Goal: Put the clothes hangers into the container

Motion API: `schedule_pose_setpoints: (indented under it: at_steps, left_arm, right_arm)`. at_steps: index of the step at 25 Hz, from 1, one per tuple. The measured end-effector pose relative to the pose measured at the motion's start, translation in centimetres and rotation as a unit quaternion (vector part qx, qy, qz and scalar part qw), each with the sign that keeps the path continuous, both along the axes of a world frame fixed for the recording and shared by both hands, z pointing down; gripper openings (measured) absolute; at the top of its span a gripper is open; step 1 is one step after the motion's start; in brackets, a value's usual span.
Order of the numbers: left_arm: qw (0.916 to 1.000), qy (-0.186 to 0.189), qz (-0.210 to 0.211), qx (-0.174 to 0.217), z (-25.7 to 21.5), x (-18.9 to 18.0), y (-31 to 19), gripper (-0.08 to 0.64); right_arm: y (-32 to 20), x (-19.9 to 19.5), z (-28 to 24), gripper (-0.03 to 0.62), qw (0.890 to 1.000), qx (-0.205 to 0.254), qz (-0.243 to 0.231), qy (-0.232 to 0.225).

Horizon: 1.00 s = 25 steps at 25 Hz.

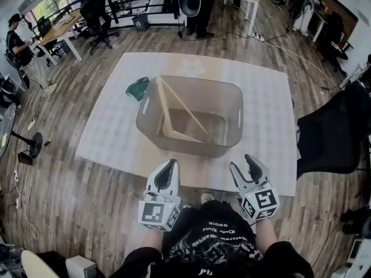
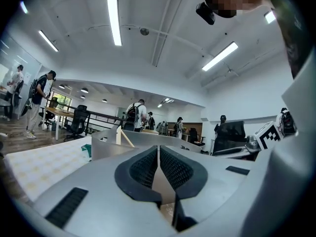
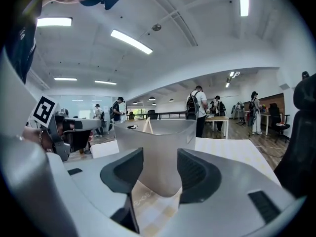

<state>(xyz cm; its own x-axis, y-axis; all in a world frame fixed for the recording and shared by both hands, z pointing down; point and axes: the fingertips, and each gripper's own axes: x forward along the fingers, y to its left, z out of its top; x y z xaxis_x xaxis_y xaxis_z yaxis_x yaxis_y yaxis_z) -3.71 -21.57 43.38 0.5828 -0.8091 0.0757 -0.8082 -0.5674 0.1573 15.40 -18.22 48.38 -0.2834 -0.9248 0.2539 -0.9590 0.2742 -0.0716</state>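
I see a wooden hanger [image 1: 184, 113] already inside the container [image 1: 231, 133]; a green item [image 1: 137, 89] lies just outside it, perhaps left. Left tongs [image 1: 171, 165] are together and empty, right tongs [image 1: 243, 164] apart and empty.

No legible text, only unreadable white print on the shirt [image 1: 217, 242]

Grey container [image 1: 191, 147] on pale mat [image 1: 116, 126], wooden hanger [image 1: 185, 110] inside, left gripper [image 1: 172, 162] and right gripper [image 1: 242, 162] near its front
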Motion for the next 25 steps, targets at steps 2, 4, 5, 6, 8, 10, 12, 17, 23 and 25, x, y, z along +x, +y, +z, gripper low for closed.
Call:
schedule_pose_setpoints:
  at_steps: [2,4,5,6,8,10,12,17,23,25]
  left_arm:
    - [1.0000,0.001,0.004,0.002,-0.1,0.1,0.1,0.021]
    - [0.9999,-0.009,0.005,0.003,-0.2,0.2,0.3,0.021]
    - [0.9999,-0.015,0.007,0.005,0.0,0.2,0.4,0.020]
    - [0.9998,-0.017,0.010,0.006,0.2,0.2,0.6,0.021]
    - [0.9999,-0.010,0.013,0.002,0.5,0.0,0.7,0.021]
    - [0.9999,0.003,0.014,-0.005,0.7,-0.1,0.9,0.021]
    - [0.9995,0.013,0.028,-0.013,1.0,0.1,1.2,0.020]
    - [0.9978,0.025,0.056,-0.024,0.9,0.4,1.9,0.020]
    - [0.9983,0.008,0.054,-0.018,1.3,0.2,1.7,0.020]
    - [0.9984,0.006,0.053,-0.016,1.5,0.3,1.7,0.020]
  right_arm:
    - [-0.2,0.0,-0.5,0.180,1.000,0.010,0.005,0.000]
    - [-0.2,0.0,-0.9,0.132,1.000,0.015,0.011,-0.002]
    - [-0.2,-0.2,-0.9,0.108,1.000,0.016,0.011,-0.002]
    - [-0.2,-0.3,-0.9,0.091,1.000,0.017,0.008,-0.001]
    - [-0.1,-0.8,-0.9,0.065,1.000,0.019,0.002,-0.002]
    - [-0.1,-1.0,-0.8,0.035,1.000,0.023,0.000,-0.006]
    - [0.0,-1.0,-0.9,0.009,1.000,0.026,0.002,-0.013]
    - [0.0,-1.1,-1.3,0.008,0.999,0.030,0.009,-0.010]
    - [-0.3,-1.3,-1.4,0.006,0.999,0.036,0.014,-0.008]
    - [-0.3,-1.2,-1.3,0.006,0.999,0.035,0.018,-0.004]
